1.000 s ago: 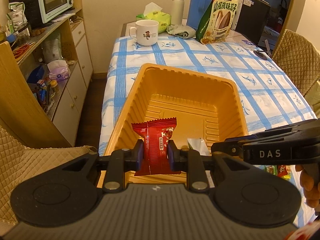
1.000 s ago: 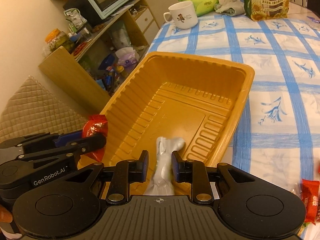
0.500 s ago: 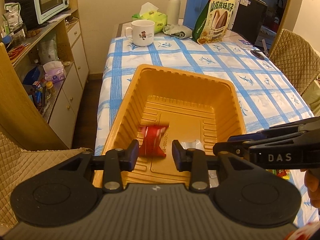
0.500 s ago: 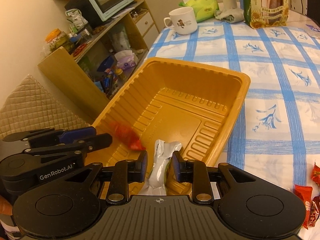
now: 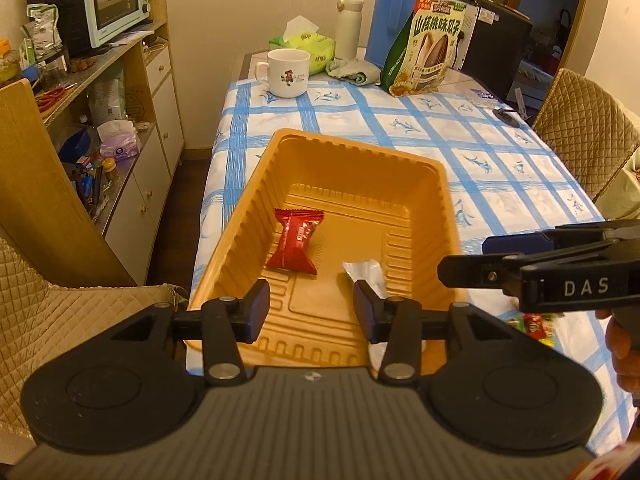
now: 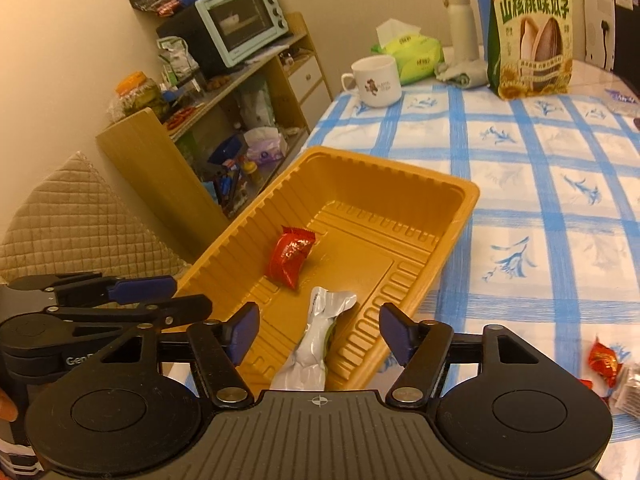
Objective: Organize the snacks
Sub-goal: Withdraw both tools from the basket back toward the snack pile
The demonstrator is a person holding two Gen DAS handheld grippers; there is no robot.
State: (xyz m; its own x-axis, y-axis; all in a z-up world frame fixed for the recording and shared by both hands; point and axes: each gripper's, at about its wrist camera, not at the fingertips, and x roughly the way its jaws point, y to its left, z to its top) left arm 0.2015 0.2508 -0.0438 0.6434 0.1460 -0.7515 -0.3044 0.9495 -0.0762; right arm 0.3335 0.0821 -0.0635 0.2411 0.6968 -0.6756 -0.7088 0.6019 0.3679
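Note:
An orange plastic tray point(image 5: 436, 176) point(image 6: 460, 216) stands on the blue-checked tablecloth. A red snack packet point(image 5: 295, 245) point(image 6: 291, 256) lies flat on its floor. A silver snack packet point(image 5: 366, 276) point(image 6: 320, 336) lies beside it, nearer the front. My left gripper point(image 5: 312, 312) is open and empty over the tray's near end. My right gripper point(image 6: 320, 332) is open, its fingers either side of the silver packet but apart from it. The right gripper also shows in the left wrist view point(image 5: 540, 272).
Loose snack packets point(image 6: 606, 362) point(image 5: 532, 324) lie on the cloth right of the tray. A white mug point(image 5: 286, 72), tissue pack point(image 5: 304, 46), flask, and sunflower-seed bag point(image 5: 428, 44) stand at the far end. A shelf unit with an oven point(image 5: 108, 0) is on the left.
Both grippers opened. The red packet dropped from the left gripper onto the tray floor, and the silver packet left the right gripper and lies in the tray. Both grippers drew back.

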